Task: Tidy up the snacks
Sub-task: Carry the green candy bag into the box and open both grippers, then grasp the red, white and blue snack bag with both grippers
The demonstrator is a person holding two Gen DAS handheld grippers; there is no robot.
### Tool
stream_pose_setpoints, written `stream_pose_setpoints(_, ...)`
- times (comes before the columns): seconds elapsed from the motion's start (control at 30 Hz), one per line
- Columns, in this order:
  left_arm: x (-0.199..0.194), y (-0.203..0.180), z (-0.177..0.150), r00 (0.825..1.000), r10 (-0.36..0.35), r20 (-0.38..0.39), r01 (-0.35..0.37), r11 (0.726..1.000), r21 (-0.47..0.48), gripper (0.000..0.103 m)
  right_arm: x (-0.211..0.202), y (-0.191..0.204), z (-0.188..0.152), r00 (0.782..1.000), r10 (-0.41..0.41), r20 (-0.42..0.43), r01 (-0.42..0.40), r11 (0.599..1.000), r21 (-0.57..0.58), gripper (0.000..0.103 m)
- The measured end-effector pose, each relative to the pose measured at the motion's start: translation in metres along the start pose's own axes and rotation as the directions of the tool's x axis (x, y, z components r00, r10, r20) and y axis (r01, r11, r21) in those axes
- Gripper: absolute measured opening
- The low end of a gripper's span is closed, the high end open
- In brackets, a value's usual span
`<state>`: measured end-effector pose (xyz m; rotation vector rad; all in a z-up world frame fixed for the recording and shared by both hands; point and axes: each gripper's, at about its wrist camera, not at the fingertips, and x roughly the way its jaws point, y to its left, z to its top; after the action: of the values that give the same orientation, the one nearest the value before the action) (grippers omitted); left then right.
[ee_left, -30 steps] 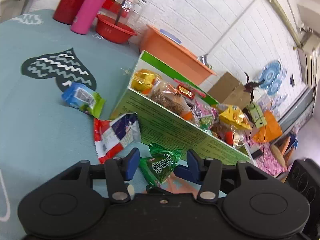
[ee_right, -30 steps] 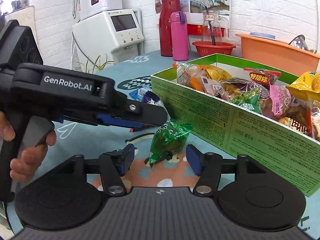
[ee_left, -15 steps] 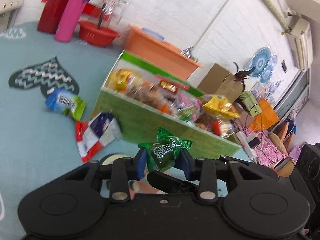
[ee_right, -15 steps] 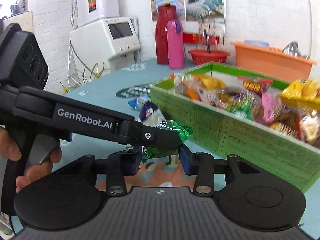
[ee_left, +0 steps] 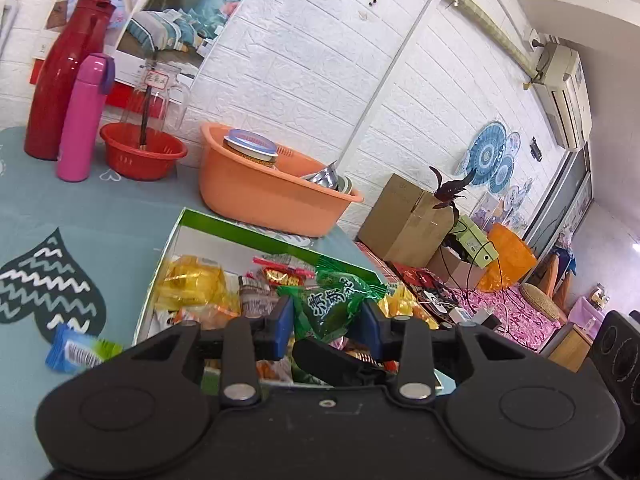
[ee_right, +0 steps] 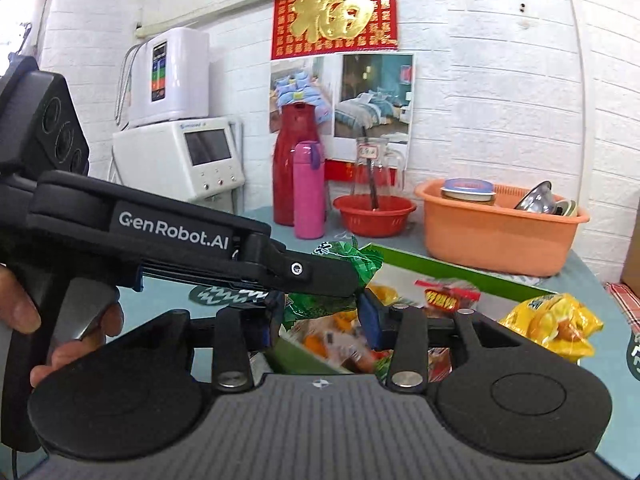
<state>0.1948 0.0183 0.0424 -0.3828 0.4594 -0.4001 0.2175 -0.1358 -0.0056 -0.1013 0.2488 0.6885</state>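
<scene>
The green snack bag [ee_left: 334, 304] is up in the air, over the green box [ee_left: 276, 242] that is full of other snacks. Both tools hold it at once. The left gripper [ee_left: 326, 322] has its jaws pinching the bag from both sides, and the right gripper [ee_right: 320, 316] has its jaws pressed on the same bag too, a little lower down. A hand [ee_right: 60, 332] squeezes the left tool's handle.

The bag looks light and puffy. Its wrapper is thin and crinkly, so it will bend and squash, and it may slip if held loosely. The snack inside could crush, so a gentle pinch is best. The crimped ends or the middle of the bag are good spots to hold.

A blue snack packet [ee_left: 78, 350] lies on the tabletop [ee_left: 80, 216] beside the box, not put away yet
</scene>
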Motion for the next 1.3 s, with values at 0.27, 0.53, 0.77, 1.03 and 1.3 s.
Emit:
stream_pose_setpoints(0.27,0.037,0.013,0.005,0.998,0.020,-0.054,-0.019,0.999,0.027,0.047,0.024,-0.018,-0.004,0.999,-0.043,-0.003,0.043,0.999,0.030,0.071)
stream_pose_setpoints(0.53,0.025,0.022,-0.007,0.999,0.043,-0.029,-0.043,0.999,0.005,0.103,0.032,-0.027,-0.027,0.996,-0.066,-0.059,0.069,0.996,0.051,0.103)
stream_pose_setpoints(0.77,-0.020,0.017,-0.004,0.998,0.051,0.043,-0.050,0.999,-0.015,0.103,0.004,-0.019,-0.019,0.998,-0.069,0.001,0.068,0.996,0.052,0.103)
stream_pose_setpoints(1.03,-0.042,0.053,-0.030,0.983,0.182,0.025,-0.179,0.979,-0.096,0.103,-0.040,-0.001,-0.027,1.000,-0.010,0.014,0.009,0.998,0.066,0.103)
stream_pose_setpoints(1.3,-0.009,0.084,-0.055,0.970,0.232,-0.076,-0.238,0.967,-0.095,0.073,-0.051,0.014,-0.050,0.997,0.056,-0.056,-0.051,0.994,0.098,0.103)
